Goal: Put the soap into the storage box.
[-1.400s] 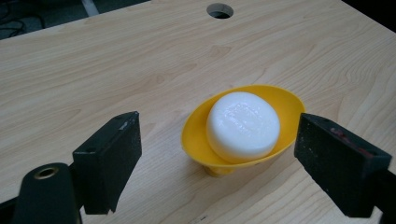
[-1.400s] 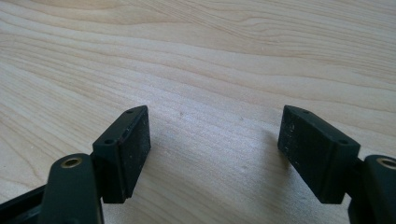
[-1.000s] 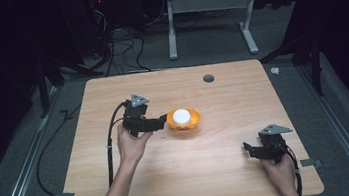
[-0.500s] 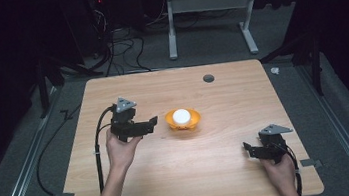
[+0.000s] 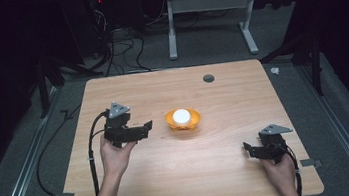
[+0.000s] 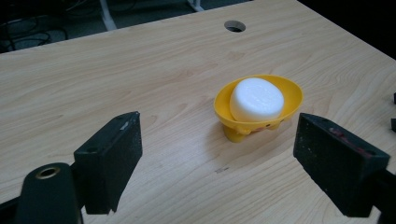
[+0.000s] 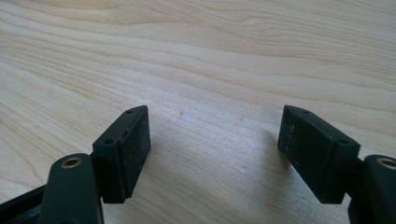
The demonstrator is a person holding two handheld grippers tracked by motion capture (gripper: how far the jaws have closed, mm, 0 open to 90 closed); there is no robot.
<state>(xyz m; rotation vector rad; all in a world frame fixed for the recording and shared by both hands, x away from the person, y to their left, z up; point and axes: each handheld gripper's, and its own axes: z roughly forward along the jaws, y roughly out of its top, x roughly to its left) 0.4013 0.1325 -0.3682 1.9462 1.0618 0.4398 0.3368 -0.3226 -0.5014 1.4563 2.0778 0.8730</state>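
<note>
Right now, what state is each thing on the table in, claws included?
Left claw: open, empty, apart from the dish, pointed toward it.
Right claw: open, empty, low over bare wood.
Orange dish: upright on the table, holding the white block.
White block: sitting inside the dish, untouched.

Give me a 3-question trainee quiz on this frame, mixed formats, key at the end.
1. True or false: the white round block sits inside the yellow bowl.
2. Which gripper is nearer the bowl? A) left gripper B) right gripper C) both equally near
3. Fill in: the jaws of both grippers stand ___, with nothing between them.

Key:
1. True. The block rests in the bowl near the middle of the table.
2. A. The left gripper points at the bowl; the right one is near the table's front right corner.
3. Open.
</note>
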